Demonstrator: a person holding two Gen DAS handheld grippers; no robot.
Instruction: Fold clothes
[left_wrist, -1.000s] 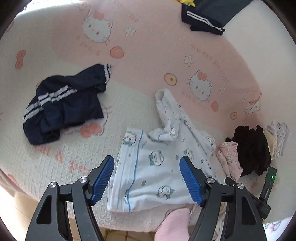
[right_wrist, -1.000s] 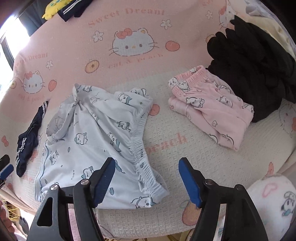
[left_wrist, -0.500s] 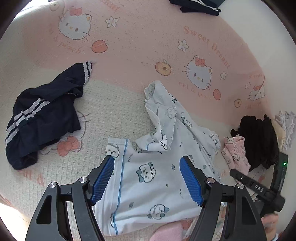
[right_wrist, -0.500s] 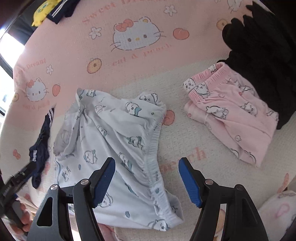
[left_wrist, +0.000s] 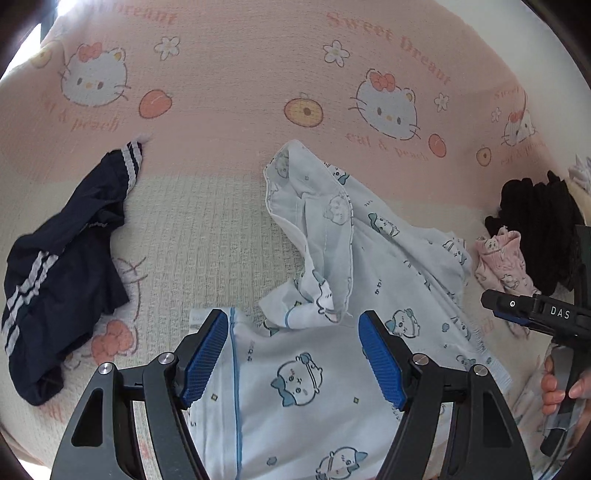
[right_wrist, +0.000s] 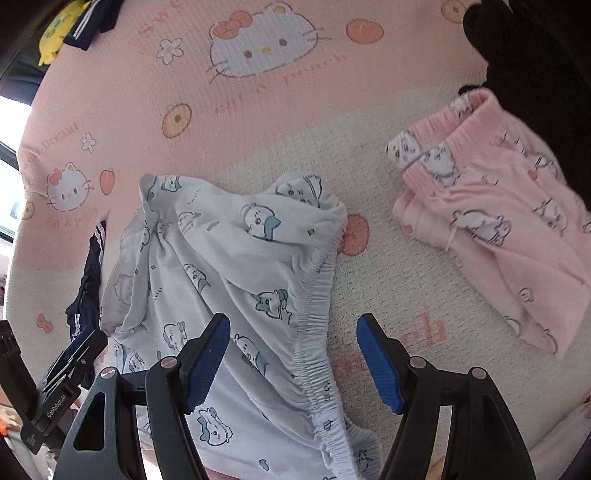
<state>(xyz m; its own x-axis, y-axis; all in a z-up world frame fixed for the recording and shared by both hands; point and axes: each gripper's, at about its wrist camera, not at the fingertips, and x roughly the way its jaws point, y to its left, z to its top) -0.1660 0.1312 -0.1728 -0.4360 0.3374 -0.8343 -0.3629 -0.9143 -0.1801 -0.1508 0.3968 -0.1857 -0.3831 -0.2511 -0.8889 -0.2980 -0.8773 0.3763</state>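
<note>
The pink bedspread (left_wrist: 229, 66), printed "Sweet Dream" and "cat & peach", carries the light-blue pyjama trousers (left_wrist: 332, 387), rumpled, running lengthwise from the near edge toward the far side. Both the left gripper (left_wrist: 293, 360) and right gripper (right_wrist: 293, 363) hover above them, jaws spread, grasping nothing. "DAS" marks the right gripper's body.

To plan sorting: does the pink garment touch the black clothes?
Touching. In the right wrist view the black clothes overlap the pink garment's upper edge with no gap visible.
</note>
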